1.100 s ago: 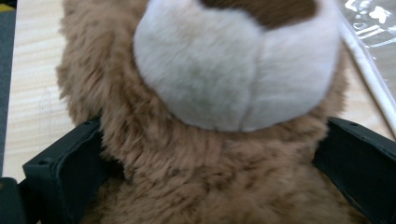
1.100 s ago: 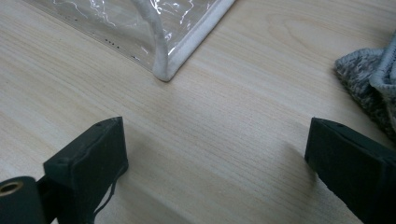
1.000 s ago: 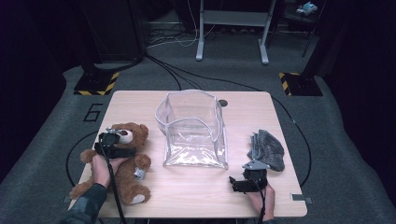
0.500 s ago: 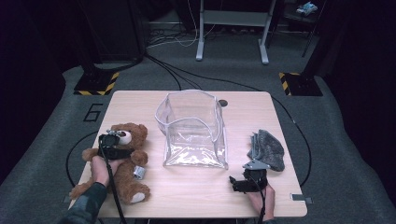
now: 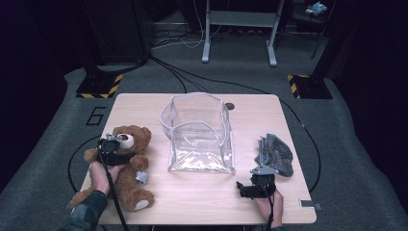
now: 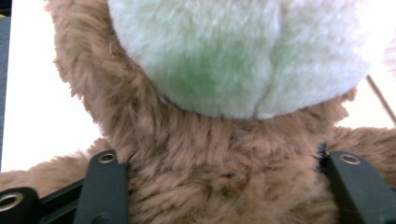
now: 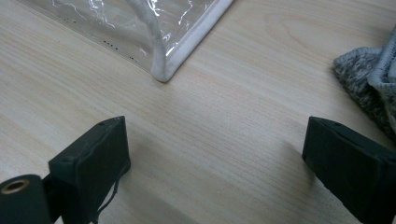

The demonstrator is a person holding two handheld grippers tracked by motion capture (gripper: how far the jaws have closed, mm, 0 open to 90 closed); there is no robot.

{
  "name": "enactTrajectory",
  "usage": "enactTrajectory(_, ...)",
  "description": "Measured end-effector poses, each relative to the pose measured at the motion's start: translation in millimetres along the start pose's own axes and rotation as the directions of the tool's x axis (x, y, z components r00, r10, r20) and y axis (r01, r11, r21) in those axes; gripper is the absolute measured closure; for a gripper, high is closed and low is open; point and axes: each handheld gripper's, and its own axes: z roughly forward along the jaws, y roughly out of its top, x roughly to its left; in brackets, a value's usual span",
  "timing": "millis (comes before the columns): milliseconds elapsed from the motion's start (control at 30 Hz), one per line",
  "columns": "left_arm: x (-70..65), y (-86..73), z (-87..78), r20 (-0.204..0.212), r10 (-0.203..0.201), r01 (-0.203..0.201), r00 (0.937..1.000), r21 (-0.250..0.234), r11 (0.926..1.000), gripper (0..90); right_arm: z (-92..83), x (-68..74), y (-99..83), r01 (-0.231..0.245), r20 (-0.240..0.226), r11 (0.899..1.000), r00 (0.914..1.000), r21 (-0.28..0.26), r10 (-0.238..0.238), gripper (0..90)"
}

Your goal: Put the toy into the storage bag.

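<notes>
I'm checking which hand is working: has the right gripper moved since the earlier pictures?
No. The right gripper sits at the same spot near the table's front edge, just below the grey cloth, jaws wide apart with nothing between them.

In the left gripper view, the teddy bear (image 6: 219, 177) is cut off by every edge; its eyes, limbs and lower body are out of frame. In the high view, the left gripper (image 5: 113, 150) covers the bear's neck. Beside the bear, the clear pouch's (image 5: 199, 134) contents cannot be determined.
</notes>
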Motion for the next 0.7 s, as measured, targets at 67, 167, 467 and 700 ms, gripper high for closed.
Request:
enactTrajectory(67, -0.9, 0.7, -5.7, 0.002, -0.006, 0.006, 1.0, -0.031, 0.9995, 43.2, 0.0, 0.0, 0.0, 0.0, 0.0, 1.0, 1.0, 0.0, 0.0, 6.5)
enactTrajectory(167, -1.7, 2.4, -11.6, -0.003, -0.018, 0.018, 0.9998, -0.088, 0.9959, 44.9, 0.0, 0.0, 0.0, -0.001, 0.001, 1.0, 1.0, 0.0, 0.001, 6.6)
enactTrajectory(467, -1.0, 11.4, -27.6, 0.003, -0.028, 0.028, 0.9996, -0.189, 0.9815, 46.3, -0.2, -0.4, -0.1, 0.001, -0.001, 1.0, 1.0, 0.0, -0.001, 6.8)
enactTrajectory(700, -2.7, 21.1, -39.7, 0.006, -0.032, 0.033, 0.9995, -0.267, 0.9631, 47.3, -0.3, -0.5, -0.1, 0.003, -0.002, 1.0, 1.0, 0.001, -0.003, 6.9)
